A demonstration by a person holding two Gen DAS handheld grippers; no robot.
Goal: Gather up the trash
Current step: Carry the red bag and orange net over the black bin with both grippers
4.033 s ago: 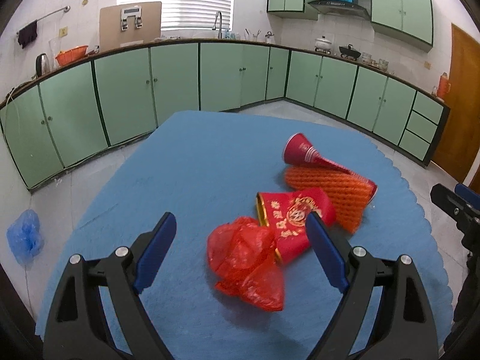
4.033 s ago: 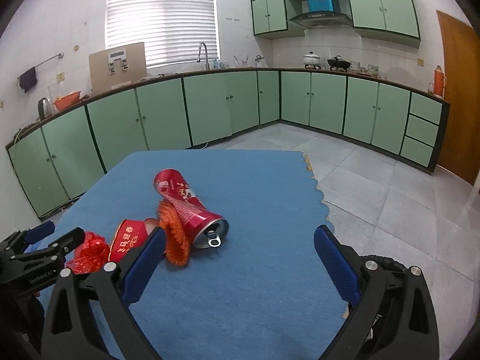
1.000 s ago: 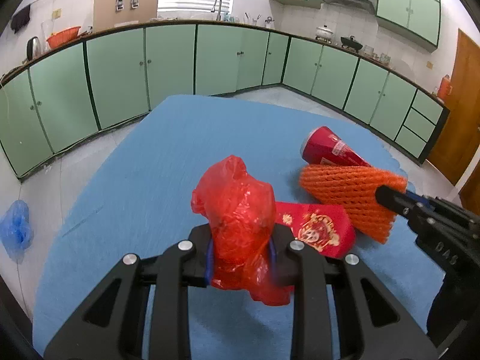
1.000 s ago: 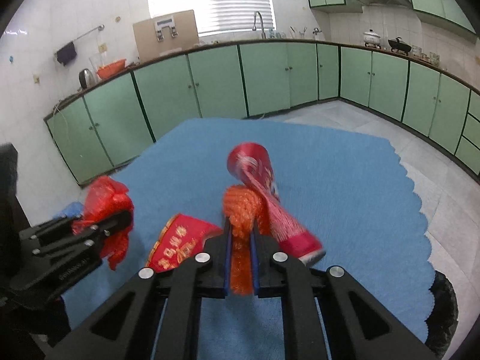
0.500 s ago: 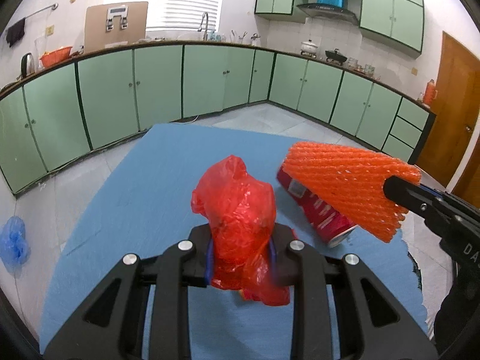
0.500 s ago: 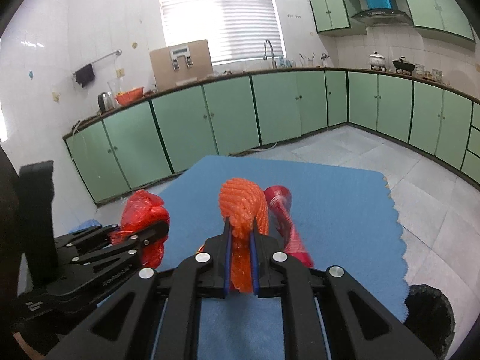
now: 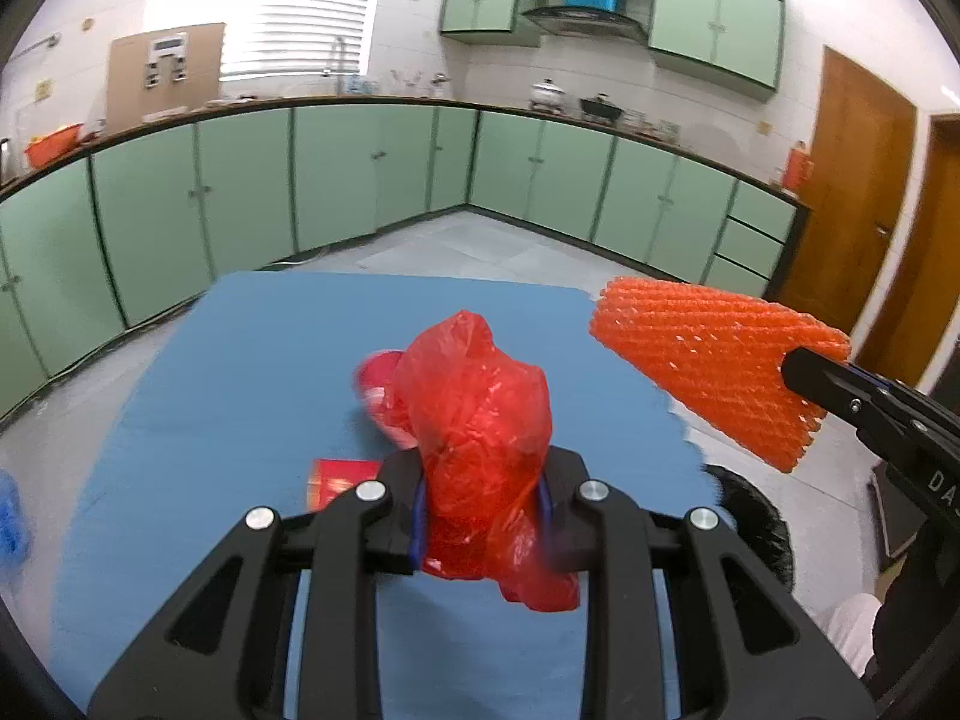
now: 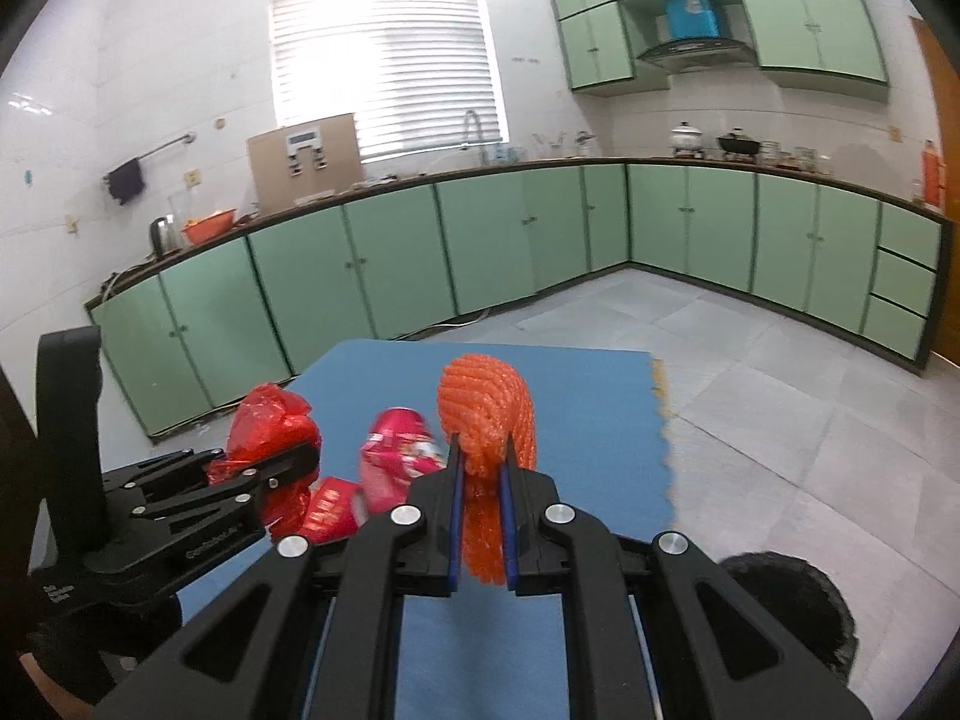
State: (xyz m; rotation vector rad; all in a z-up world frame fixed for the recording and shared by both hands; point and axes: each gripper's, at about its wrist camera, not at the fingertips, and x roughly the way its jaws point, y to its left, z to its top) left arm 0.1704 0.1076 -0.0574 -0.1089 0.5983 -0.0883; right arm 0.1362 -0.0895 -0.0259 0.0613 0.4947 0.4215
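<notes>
My left gripper (image 7: 480, 516) is shut on a crumpled red plastic bag (image 7: 480, 420) and holds it above the blue mat (image 7: 240, 372). My right gripper (image 8: 480, 516) is shut on an orange foam net sleeve (image 8: 487, 414), also lifted; the sleeve (image 7: 714, 360) juts in from the right in the left wrist view. A red can (image 8: 399, 450) and a flat red packet (image 8: 327, 510) lie on the mat below. In the right wrist view the left gripper (image 8: 294, 462) with the bag (image 8: 270, 420) sits at the left.
A black bin (image 8: 792, 612) with a dark liner stands on the tiled floor off the mat's right edge (image 7: 750, 528). Green cabinets (image 8: 540, 240) line the far walls. A blue bag (image 7: 9, 516) lies on the floor at left. A wooden door (image 7: 864, 210) is at right.
Both grippers rose with their loads and swung right. The orange sleeve came up off the can, and the black bin has come into view at lower right.
</notes>
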